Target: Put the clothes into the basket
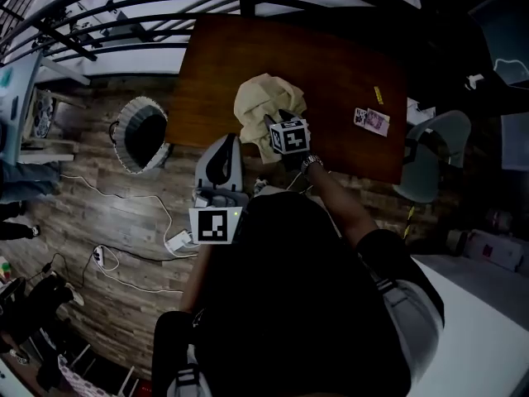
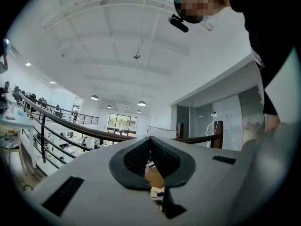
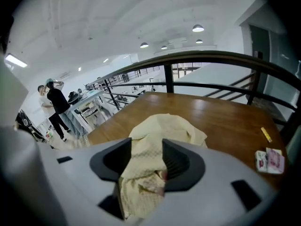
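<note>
**Pale-yellow crumpled cloth garment [image 1: 263, 99] on the brown wooden bench [image 1: 339, 60], with the right claw [image 3: 146, 147] set over it.**

The garment lies heaped on the left half of the bench. In the right gripper view, a fold of it rises between the claw's two black pads, which stand spread apart. The left claw [image 2: 150, 139] has its pads pressed together on nothing and is held level, just off the bench's near edge. The round white-rimmed basket [image 1: 124, 143] stands on the wood-plank floor [image 1: 91, 213] to the left, well apart from the garment. A small printed packet [image 1: 371, 121] and a yellow strip [image 1: 378, 94] lie near the bench's right end.
</note>
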Demonstrator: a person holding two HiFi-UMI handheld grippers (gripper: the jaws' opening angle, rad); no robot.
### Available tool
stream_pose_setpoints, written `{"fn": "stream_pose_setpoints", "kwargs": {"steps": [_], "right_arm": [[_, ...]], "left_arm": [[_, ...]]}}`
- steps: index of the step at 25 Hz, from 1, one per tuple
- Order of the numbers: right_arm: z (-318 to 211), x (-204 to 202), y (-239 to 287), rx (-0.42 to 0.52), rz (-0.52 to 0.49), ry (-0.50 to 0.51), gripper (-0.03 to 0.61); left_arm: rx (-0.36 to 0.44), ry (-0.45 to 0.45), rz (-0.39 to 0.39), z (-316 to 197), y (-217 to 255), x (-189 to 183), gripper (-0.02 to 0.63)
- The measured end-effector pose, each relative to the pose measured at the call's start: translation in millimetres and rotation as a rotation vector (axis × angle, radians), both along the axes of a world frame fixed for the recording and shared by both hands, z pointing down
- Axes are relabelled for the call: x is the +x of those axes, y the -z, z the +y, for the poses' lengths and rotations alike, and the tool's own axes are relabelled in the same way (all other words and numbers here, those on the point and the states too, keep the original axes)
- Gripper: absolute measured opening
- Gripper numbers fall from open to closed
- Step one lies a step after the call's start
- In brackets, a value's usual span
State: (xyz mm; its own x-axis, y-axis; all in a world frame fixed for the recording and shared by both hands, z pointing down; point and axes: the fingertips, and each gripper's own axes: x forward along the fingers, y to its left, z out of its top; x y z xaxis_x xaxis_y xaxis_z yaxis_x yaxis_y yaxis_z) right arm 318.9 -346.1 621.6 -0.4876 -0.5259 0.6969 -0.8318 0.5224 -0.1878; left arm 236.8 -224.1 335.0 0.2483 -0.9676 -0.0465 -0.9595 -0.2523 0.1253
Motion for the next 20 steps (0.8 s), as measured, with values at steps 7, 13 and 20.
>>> {"fn": "stream_pose_setpoints", "kwargs": {"steps": [7, 13, 20], "right_arm": [[-22, 5, -62, -0.147, 0.109, -0.034, 0.398], [-19, 10, -102, -0.271, 0.182, -0.017, 0.419], [-18, 16, -113, -0.275, 0.269, 0.042, 0.224]], "left_arm": [[-0.019, 0.012, -0.012, -19, -4, -2, 0.012], [-0.063, 0.035, -0.026, -24, -13, 0, 0.012], [-0.078, 0.055, -0.047, -24, -20, -4, 0.012]]}}
